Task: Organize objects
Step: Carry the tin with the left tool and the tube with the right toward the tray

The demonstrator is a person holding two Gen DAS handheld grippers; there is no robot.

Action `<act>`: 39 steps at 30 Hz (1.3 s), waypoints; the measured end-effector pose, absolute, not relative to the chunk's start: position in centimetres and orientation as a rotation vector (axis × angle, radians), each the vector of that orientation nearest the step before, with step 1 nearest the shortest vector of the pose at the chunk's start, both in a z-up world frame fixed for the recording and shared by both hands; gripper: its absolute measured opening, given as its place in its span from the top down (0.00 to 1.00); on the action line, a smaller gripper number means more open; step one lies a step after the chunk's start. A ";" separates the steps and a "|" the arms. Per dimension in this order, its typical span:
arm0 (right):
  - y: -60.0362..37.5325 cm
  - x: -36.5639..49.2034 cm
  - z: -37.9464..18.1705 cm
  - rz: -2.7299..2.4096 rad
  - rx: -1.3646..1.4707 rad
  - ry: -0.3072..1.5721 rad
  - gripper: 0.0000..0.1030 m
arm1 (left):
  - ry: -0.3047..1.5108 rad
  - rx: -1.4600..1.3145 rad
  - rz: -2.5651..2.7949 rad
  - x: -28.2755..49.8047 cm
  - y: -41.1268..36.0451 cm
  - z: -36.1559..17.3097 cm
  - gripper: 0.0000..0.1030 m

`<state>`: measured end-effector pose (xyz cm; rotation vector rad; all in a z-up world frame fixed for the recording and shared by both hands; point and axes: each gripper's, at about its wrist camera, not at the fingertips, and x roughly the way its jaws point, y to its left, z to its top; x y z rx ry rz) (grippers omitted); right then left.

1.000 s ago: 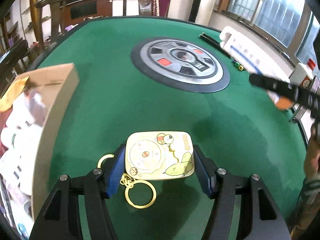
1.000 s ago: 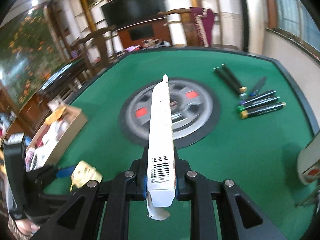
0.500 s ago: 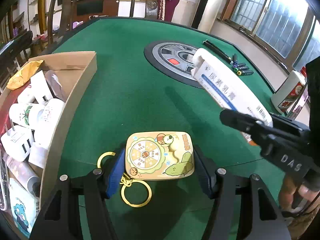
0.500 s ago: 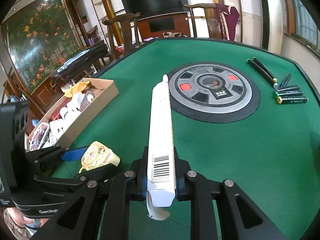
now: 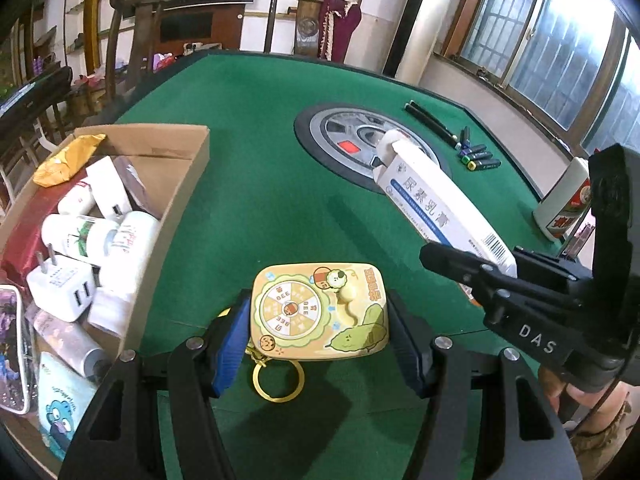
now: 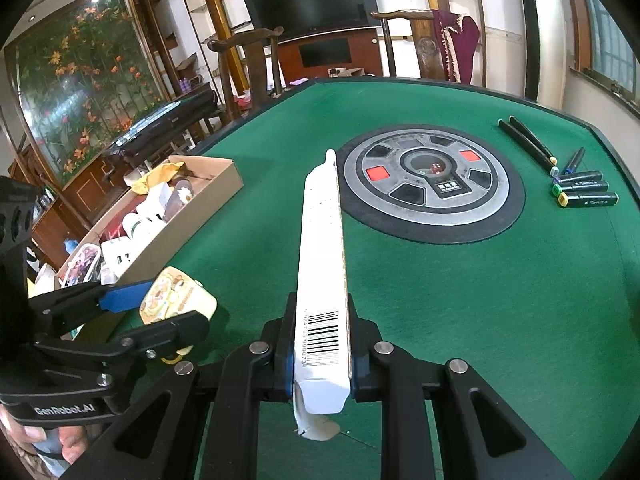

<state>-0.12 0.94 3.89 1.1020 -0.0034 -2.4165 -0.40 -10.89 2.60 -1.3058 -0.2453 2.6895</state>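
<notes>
My left gripper (image 5: 320, 320) is shut on a yellow cartoon tin (image 5: 320, 312) with a gold key ring (image 5: 279, 380) hanging under it, held above the green table (image 5: 260, 184). It also shows in the right wrist view (image 6: 176, 296). My right gripper (image 6: 320, 344) is shut on a long white ointment box (image 6: 322, 264), held level over the table. The box also shows in the left wrist view (image 5: 436, 204), to the right of the tin. A cardboard box (image 5: 176, 208) full of items lies at the left, also in the right wrist view (image 6: 188, 220).
The cardboard box holds white chargers (image 5: 64, 288), tubes and pouches. A round grey dice console (image 6: 432, 184) sits mid-table. Several markers (image 6: 580, 188) and black pens (image 6: 524, 144) lie at the far right. A white bottle (image 5: 564, 204) stands at the right edge.
Both grippers moved left with their loads. The cardboard box has come nearer and more of it shows; the white box now sits closer to the tin.
</notes>
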 end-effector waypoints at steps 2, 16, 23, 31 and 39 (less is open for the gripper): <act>0.7 0.1 3.9 -2.414 1.096 -0.006 0.81 | -0.244 -1.295 2.699 -0.2 -11.1 3.0 0.38; -1.2 1.1 4.2 -2.396 1.064 -0.011 0.81 | -0.244 -1.236 2.766 1.8 -12.5 5.0 0.38; -2.2 1.3 4.6 -2.381 1.049 -0.016 0.81 | -0.248 -1.213 2.806 3.1 -13.8 5.7 0.38; -3.2 1.5 4.7 -2.356 1.048 -0.012 0.81 | -0.298 -1.192 2.872 5.4 -17.2 6.7 0.38; -5.7 1.5 5.1 -2.304 1.047 0.019 0.81 | -0.382 -1.167 2.958 7.7 -21.9 7.9 0.38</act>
